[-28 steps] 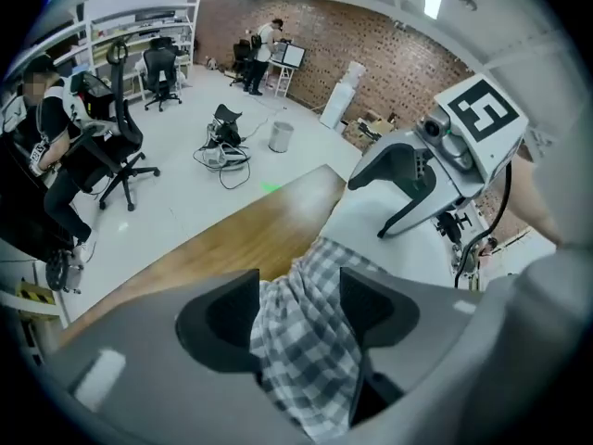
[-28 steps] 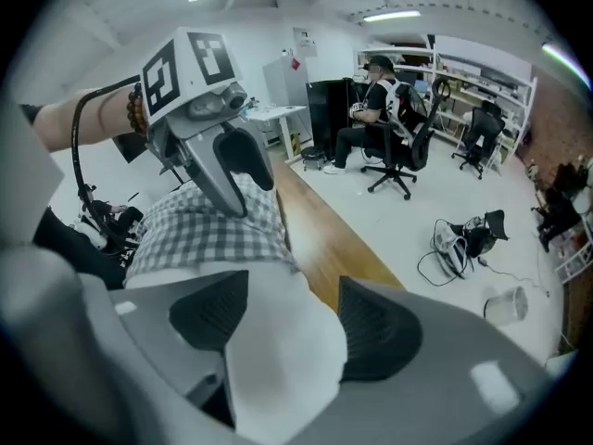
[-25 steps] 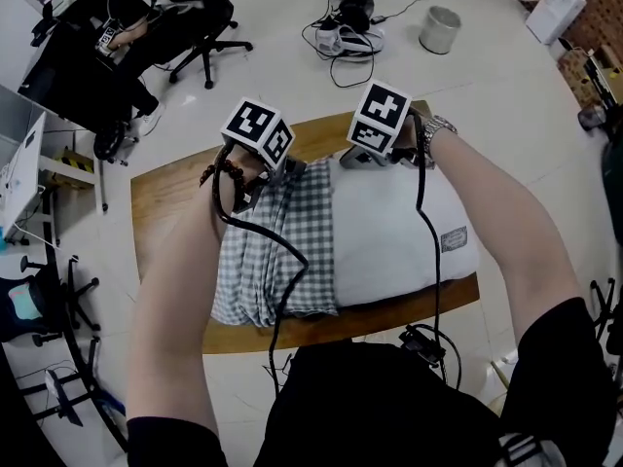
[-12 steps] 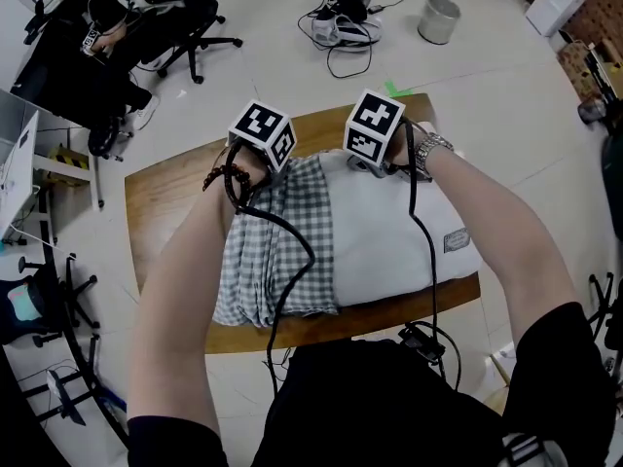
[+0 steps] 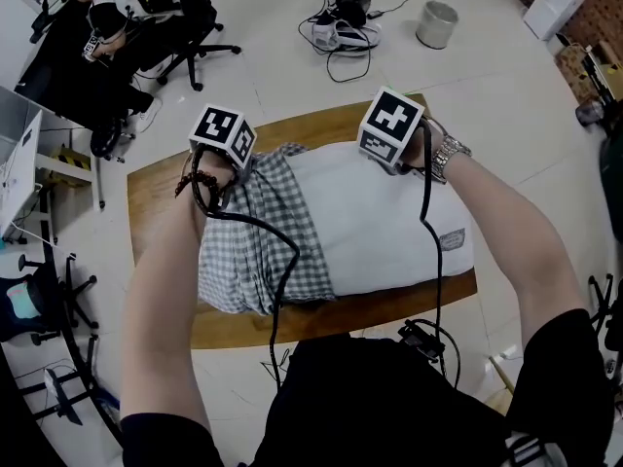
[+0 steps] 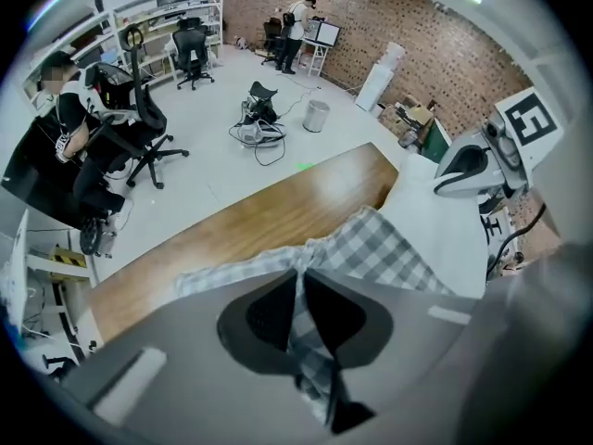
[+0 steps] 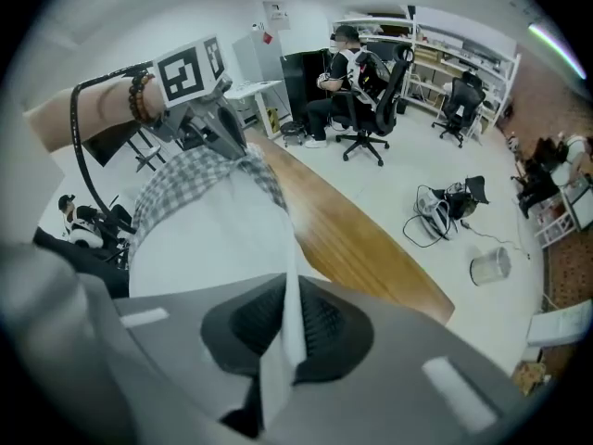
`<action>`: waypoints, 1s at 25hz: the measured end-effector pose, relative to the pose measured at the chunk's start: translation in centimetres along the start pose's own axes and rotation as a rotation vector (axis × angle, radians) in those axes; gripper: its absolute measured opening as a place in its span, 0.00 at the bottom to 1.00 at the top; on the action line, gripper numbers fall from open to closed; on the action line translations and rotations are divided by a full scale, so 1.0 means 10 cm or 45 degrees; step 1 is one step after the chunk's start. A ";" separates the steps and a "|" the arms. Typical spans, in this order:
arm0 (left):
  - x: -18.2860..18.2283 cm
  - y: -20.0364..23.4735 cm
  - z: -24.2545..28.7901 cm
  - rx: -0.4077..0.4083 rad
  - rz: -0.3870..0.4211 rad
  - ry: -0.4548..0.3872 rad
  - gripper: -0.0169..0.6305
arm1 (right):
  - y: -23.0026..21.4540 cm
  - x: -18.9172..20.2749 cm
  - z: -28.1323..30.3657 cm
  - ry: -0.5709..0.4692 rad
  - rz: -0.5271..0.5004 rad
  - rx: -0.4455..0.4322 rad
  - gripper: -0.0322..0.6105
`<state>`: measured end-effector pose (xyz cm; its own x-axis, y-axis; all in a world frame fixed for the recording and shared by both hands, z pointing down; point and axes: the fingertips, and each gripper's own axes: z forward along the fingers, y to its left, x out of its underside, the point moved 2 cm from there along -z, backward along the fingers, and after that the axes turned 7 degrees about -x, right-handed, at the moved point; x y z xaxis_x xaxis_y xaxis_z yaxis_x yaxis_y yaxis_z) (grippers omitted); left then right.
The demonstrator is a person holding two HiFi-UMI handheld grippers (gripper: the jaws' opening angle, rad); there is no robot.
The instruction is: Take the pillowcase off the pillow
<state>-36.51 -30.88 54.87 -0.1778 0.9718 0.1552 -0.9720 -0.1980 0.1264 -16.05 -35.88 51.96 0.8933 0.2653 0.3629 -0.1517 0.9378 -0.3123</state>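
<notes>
Pillowcase [image 5: 255, 249] farther left now — chair [image 5: 200, 27], bin [image 5: 436, 24] beyond

Head camera looks steeply down from the near side onto the table [image 5: 161, 197] and pillow [image 5: 389, 232]; cameras riding close behind the left gripper [image 6: 300, 281] and right gripper [image 7: 289, 286] face the far floor [image 6: 213, 160], each also catching pillow, table and the other gripper.

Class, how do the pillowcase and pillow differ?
The pillowcase is checked; the pillow is white. The pillowcase is bunched over one end; the pillow lies mostly bare. The left gripper has just closed on the pillowcase; the right gripper pinches the pillow. Both rest on the table.
</notes>
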 end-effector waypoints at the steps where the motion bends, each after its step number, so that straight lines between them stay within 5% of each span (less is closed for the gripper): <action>1: 0.03 0.05 -0.04 -0.021 -0.005 -0.004 0.07 | 0.01 0.01 -0.02 0.003 -0.005 0.022 0.07; 12: 0.31 0.40 -0.28 -0.166 -0.106 -0.056 0.05 | -0.13 0.18 -0.12 0.010 0.003 0.139 0.07; 25: 0.38 0.42 -0.33 -0.188 -0.165 -0.116 0.05 | -0.26 0.24 0.00 -0.009 -0.027 0.175 0.07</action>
<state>-41.77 -27.62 52.77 -0.0414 0.9709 0.2357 -0.9990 -0.0443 0.0071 -13.52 -37.62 53.67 0.8939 0.2466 0.3744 -0.1902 0.9649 -0.1812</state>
